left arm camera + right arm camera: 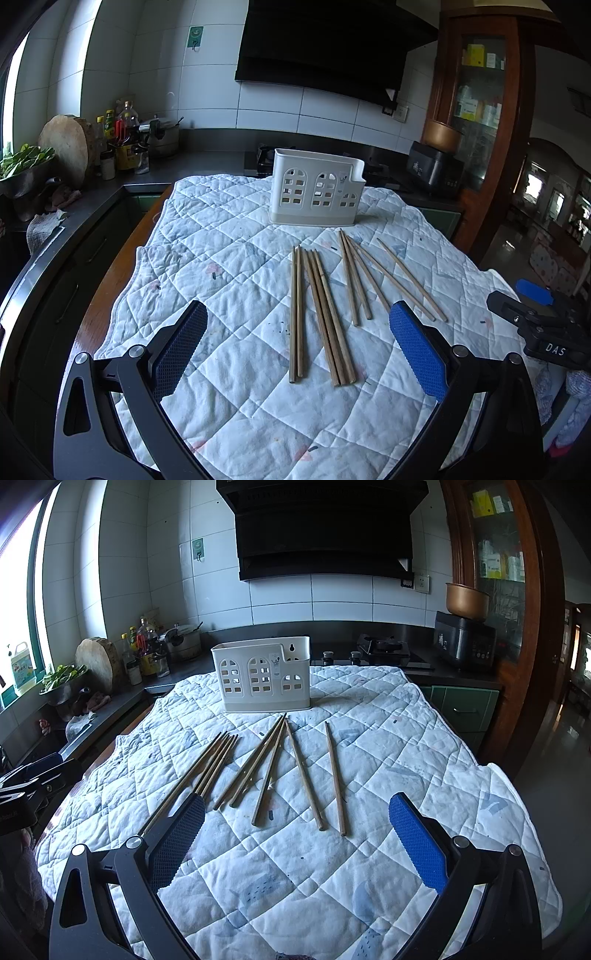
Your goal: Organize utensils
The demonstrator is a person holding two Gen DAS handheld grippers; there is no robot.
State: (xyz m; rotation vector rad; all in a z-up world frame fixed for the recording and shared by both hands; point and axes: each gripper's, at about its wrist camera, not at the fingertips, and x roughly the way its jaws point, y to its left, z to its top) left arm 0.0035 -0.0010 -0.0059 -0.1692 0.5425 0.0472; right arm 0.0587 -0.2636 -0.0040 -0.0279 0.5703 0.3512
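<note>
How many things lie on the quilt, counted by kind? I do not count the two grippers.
Wooden chopsticks: 10
White utensil holder: 1
Total: 11

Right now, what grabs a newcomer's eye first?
The chopsticks, fanned loose on the quilted cloth mid-table, none picked up. Behind them the white holder stands upright at the cloth's far edge. Both the left gripper and the right gripper are open near the sticks.
</note>
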